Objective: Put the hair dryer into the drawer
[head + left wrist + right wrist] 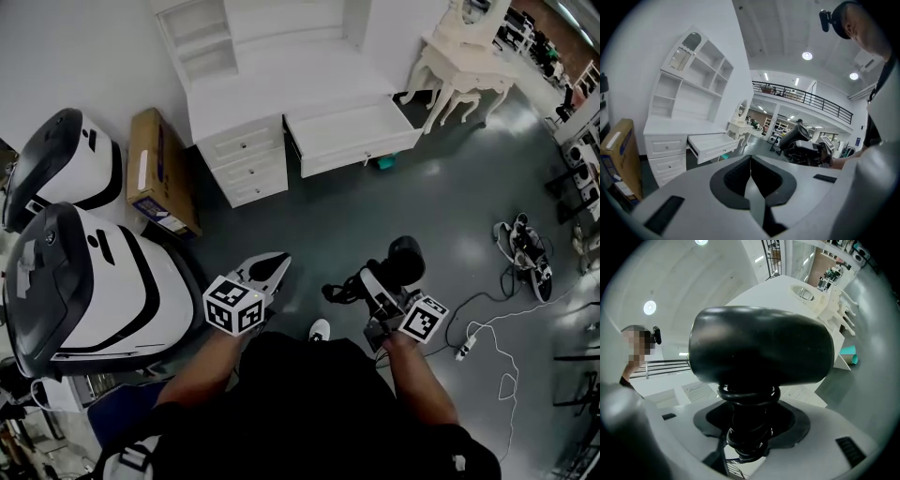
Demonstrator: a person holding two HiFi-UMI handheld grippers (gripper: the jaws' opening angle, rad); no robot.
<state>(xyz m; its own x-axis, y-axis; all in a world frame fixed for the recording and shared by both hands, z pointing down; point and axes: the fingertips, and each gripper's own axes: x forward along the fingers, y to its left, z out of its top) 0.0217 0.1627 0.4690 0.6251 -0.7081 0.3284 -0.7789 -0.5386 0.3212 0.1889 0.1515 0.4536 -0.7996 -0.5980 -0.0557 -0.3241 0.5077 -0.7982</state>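
The black hair dryer is held above the grey floor, its cord coiled round the handle. My right gripper is shut on that handle, and in the right gripper view the dryer's body fills the picture above the jaws. The white open drawer juts out from the desk ahead, well away from both grippers. My left gripper is held left of the dryer, shut with nothing in it. The left gripper view shows the drawer at left and the dryer at right.
A white three-drawer unit stands left of the open drawer, with a cardboard box beside it. Two big white-and-black machines stand at left. A white dressing table is at back right. Cables and a power strip lie on the floor at right.
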